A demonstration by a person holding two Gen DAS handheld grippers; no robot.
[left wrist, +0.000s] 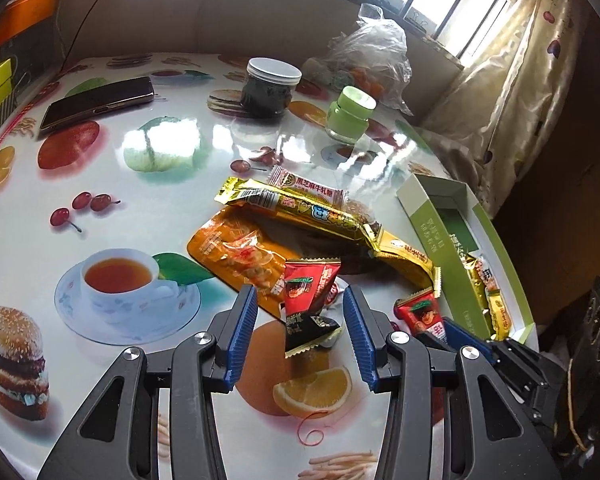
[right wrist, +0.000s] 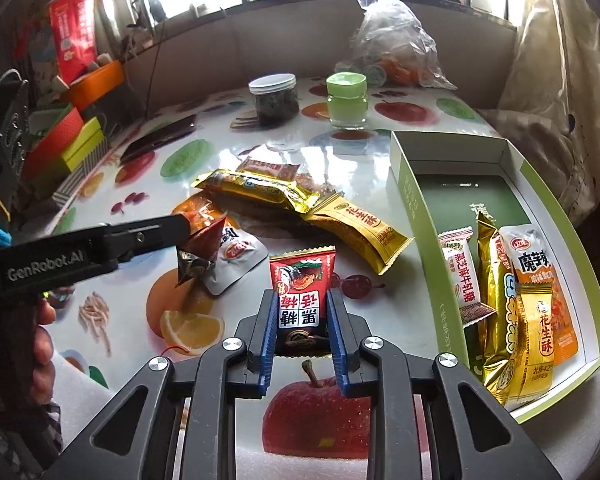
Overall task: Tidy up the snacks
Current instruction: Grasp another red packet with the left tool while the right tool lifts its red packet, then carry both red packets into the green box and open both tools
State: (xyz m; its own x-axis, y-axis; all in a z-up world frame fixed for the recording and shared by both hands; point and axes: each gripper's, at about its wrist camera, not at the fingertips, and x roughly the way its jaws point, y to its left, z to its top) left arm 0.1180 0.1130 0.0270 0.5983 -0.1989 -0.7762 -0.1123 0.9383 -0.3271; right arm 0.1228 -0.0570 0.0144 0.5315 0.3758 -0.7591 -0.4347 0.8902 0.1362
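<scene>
"GenRobot.AI" is printed on the left gripper's arm (right wrist: 48, 266), at left of the right wrist view. "花生酥" marks the gold packet (right wrist: 544, 328) in the box (right wrist: 412, 184), lower right, and another gold packet (right wrist: 364, 226) at centre.

Glossy printed tabletop (right wrist: 384, 200), shiny foil snack wrappers (right wrist: 260, 188), matt cardboard box (right wrist: 410, 200), crinkled clear plastic bag (right wrist: 392, 36).
</scene>
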